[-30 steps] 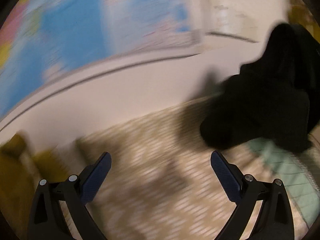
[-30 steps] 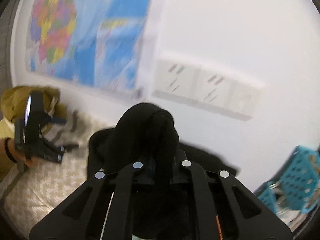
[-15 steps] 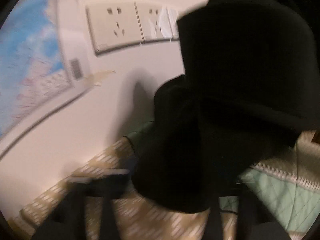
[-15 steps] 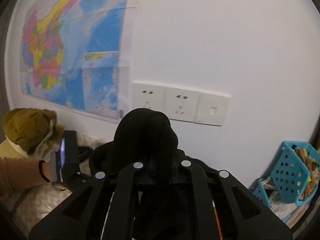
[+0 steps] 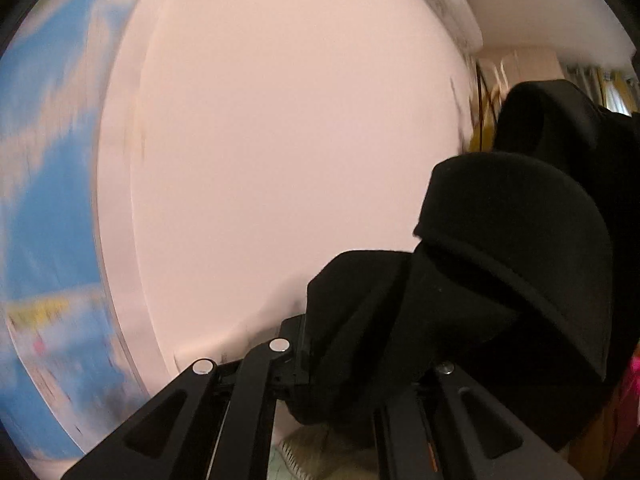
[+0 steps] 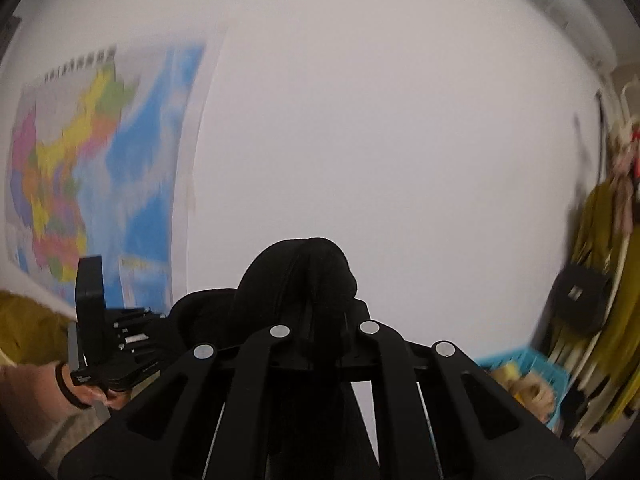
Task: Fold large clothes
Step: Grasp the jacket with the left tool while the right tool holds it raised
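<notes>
A black garment (image 5: 500, 264) bulges up between the jaws of my left gripper (image 5: 360, 364), which is shut on a bunch of its cloth. The rest of it hangs off to the right in the left wrist view. My right gripper (image 6: 320, 332) is shut on another bunch of the same black garment (image 6: 300, 276), which mounds up over its fingers. Both grippers are held high and point about level at a white wall. In the right wrist view the left gripper (image 6: 120, 340) shows at lower left, held by a person's hand (image 6: 100, 396), with black cloth stretching from it.
A coloured map (image 6: 88, 168) hangs on the white wall at the left. A blue basket (image 6: 520, 376) and hanging clothes on a rack (image 6: 604, 272) stand at the right. A patch of bed cover (image 5: 316, 452) shows below the left gripper.
The left gripper went from open above the bed to shut on the black garment. Both grippers rose with it, so the wall sockets and bed dropped out of view.
</notes>
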